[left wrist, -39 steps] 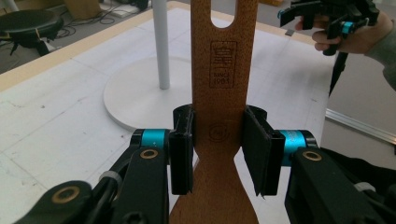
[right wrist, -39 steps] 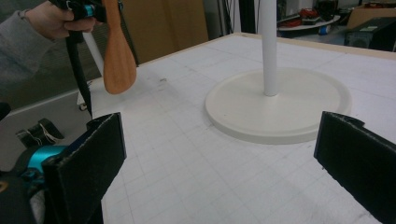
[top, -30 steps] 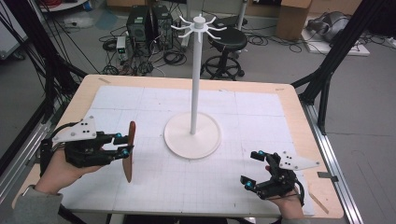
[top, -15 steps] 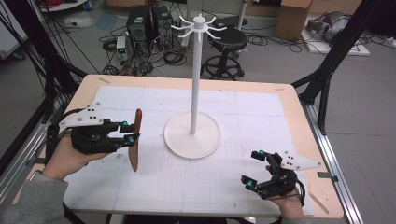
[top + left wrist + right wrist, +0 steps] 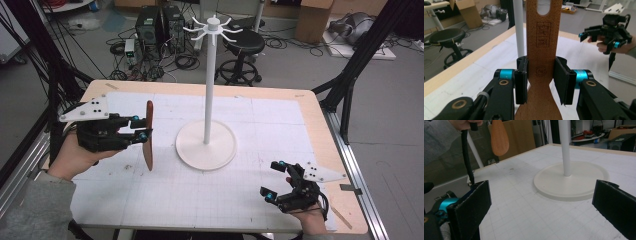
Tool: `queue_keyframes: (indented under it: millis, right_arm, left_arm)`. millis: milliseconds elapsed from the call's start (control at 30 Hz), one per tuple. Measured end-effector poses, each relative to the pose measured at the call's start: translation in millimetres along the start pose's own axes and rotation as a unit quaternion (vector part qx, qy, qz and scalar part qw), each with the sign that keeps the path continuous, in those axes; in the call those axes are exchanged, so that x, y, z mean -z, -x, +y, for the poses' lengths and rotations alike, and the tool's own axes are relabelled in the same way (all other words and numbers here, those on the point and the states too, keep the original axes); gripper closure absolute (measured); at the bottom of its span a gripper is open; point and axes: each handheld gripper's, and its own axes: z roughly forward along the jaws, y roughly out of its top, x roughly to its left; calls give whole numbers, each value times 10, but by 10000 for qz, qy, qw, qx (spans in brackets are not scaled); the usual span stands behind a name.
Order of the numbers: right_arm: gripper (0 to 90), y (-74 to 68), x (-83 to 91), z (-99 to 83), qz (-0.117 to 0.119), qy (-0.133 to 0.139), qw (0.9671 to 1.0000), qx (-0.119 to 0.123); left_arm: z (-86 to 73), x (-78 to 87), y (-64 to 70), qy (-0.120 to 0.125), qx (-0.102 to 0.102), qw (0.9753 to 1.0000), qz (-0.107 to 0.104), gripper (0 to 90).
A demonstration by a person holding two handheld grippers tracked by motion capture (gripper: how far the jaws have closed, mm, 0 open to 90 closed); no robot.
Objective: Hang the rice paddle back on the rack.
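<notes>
My left gripper (image 5: 142,129) is shut on a wooden spatula (image 5: 148,135), holding it upright above the table's left side. In the left gripper view the spatula's (image 5: 541,50) handle runs up between the two pads (image 5: 521,80), with a hanging hole near its top. A white hook stand (image 5: 207,82) rises from a round base (image 5: 206,147) at the table's middle, with short hooks (image 5: 212,27) at its top. My right gripper (image 5: 273,180) rests open near the front right edge, nothing between its fingers. The right gripper view shows the stand base (image 5: 571,181) and the spatula's blade (image 5: 499,137) farther off.
A white gridded mat (image 5: 250,190) covers the wooden table (image 5: 320,130). Black frame struts (image 5: 350,65) stand at both sides. Behind the table are a black stool (image 5: 244,47), cables and equipment on the floor.
My left gripper has lifted the spatula and carried it right, closer to the stand. The right gripper has stayed where it was.
</notes>
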Motion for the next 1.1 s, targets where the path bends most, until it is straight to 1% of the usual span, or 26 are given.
queue_keyframes:
  millis: [233,267,300,433,567,600,733,833,900,933,1100]
  right_arm:
    - [12,14,47,-22,-40,27,10000,-46]
    - [11,11,53,-24,-44,36,10000,-82]
    - [11,17,57,-25,-53,59,10000,-57]
    - [12,22,71,-33,-62,59,9999,-92]
    - [11,23,72,-34,-58,81,9999,-104]
    - [12,28,72,-33,-65,96,9999,-80]
    - [11,32,77,-32,-51,110,9998,-153]
    - [11,47,74,-31,-46,159,9998,-138]
    - [12,47,77,-28,-52,178,9996,-190]
    - [11,55,77,-27,-52,202,9996,-164]
    - [11,69,92,-23,-48,265,9994,-198]
  left_arm:
    - [118,-10,-35,153,-6,9999,11,650]
    - [127,-11,-46,173,8,9998,-14,649]
    - [134,-14,-55,186,36,9998,-33,649]
    - [155,-27,-101,194,91,9998,-11,649]
    - [194,-42,-143,226,202,9995,-59,650]
    - [211,-47,-143,237,187,9995,-79,650]
    - [295,-84,-136,207,137,9996,-94,649]
    - [365,-109,-133,225,124,9996,-108,650]
    - [414,-123,-132,236,109,9996,-128,649]
    - [436,-129,-135,241,101,9996,-117,649]
    - [529,-159,-159,206,62,9997,-145,649]
